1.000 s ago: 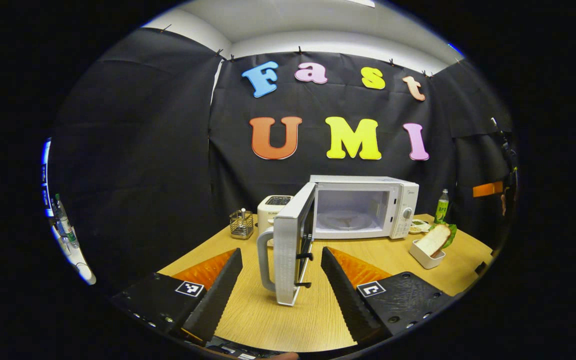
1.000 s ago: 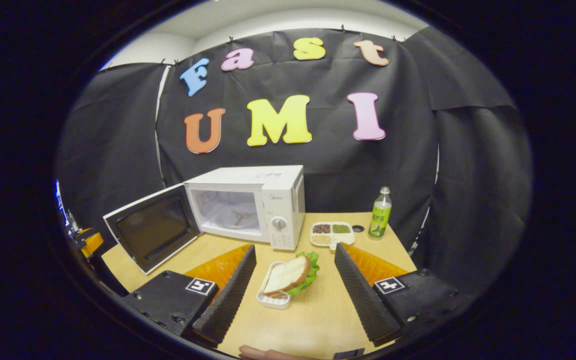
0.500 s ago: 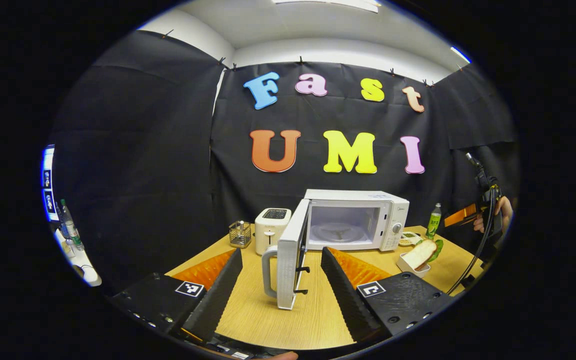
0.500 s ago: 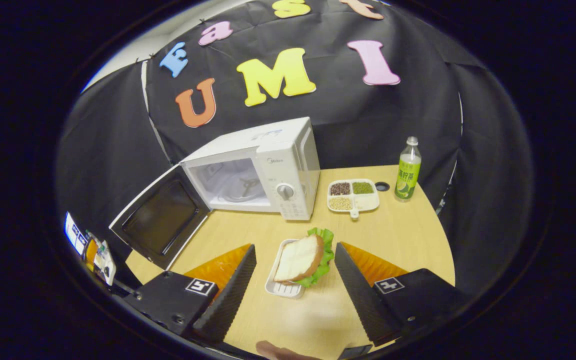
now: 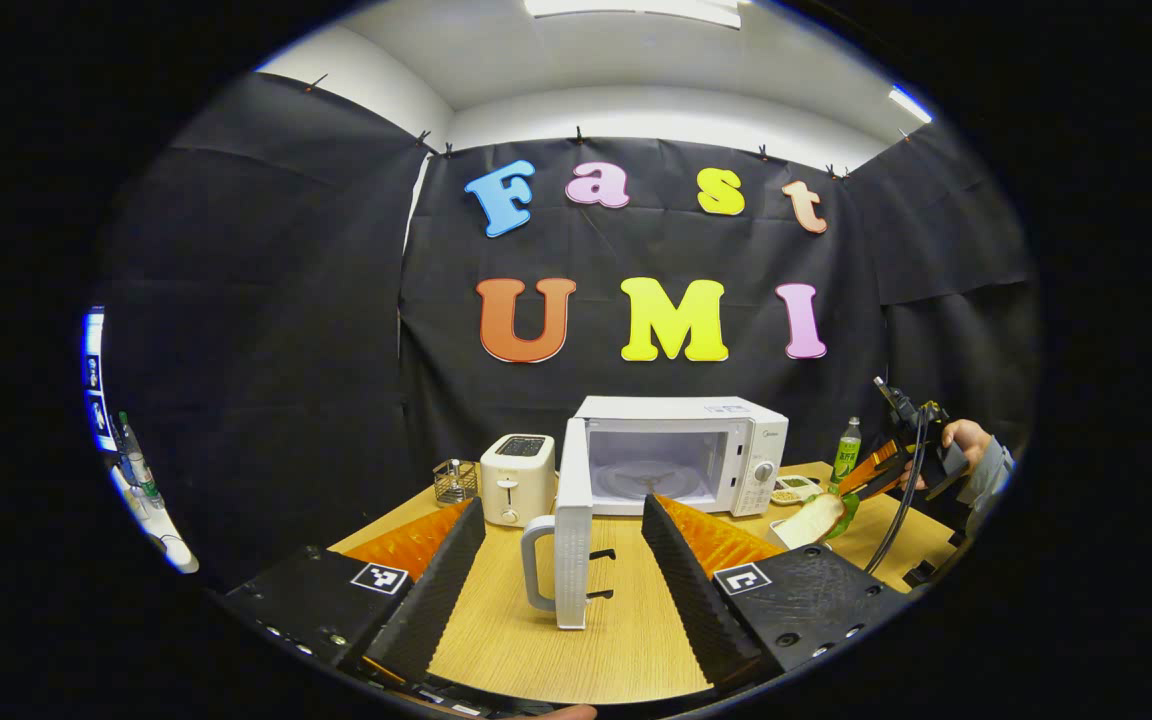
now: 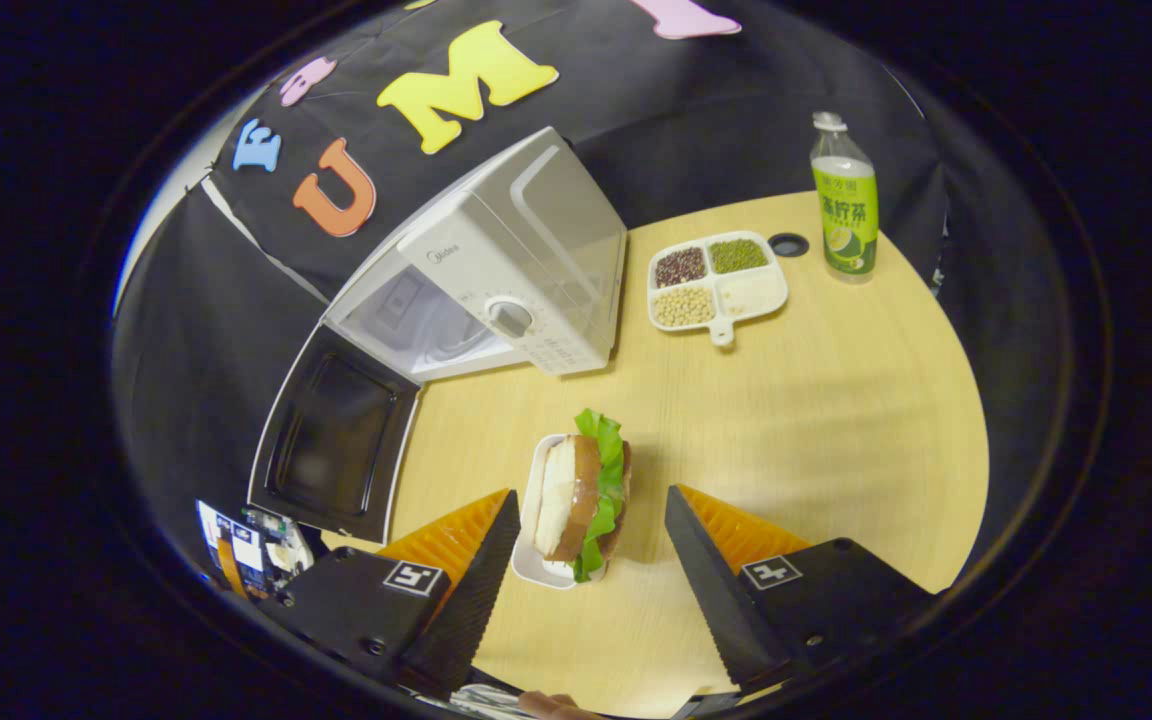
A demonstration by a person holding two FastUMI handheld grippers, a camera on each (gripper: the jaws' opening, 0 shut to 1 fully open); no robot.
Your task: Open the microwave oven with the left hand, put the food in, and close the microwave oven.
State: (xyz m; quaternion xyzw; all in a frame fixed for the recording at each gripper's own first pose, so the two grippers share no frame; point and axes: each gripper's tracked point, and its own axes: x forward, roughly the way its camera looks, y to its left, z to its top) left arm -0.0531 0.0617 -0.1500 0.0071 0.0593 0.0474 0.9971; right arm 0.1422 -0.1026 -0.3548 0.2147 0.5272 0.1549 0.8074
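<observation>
In the left gripper view, the left gripper [image 5: 563,580] has its fingers spread wide over the wooden table [image 5: 626,650], gripping nothing; between the fingers, seen edge-on and standing apart from both, is the swung-out microwave door [image 5: 573,535] with its handle [image 5: 536,565] on the left face. Beyond it the microwave oven [image 5: 681,455] sits with its cavity exposed and the turntable visible inside. To the left of the oven stand a white toaster [image 5: 516,478] and, farther left, a small wire holder [image 5: 449,480]. To the right, the right gripper [image 5: 876,472], held by a person's hand [image 5: 964,442], hangs just above the sandwich [image 5: 816,517]. In the right gripper view, the right gripper [image 6: 591,580] looks steeply down at the table [image 6: 836,420] with its fingers wide apart; the sandwich [image 6: 584,495], bread with green lettuce, stands on edge in a small white tray [image 6: 534,545] between them, the tray close to or touching the left finger and well apart from the right one, so nothing is clamped. Farther off, the microwave oven [image 6: 511,270] has its door [image 6: 336,435] hanging fully out to the left. To the right of the oven lies a divided dish [image 6: 716,285] holding beans and grains, and beyond it a green-labelled bottle [image 6: 844,200] stands upright near the table's far edge
</observation>
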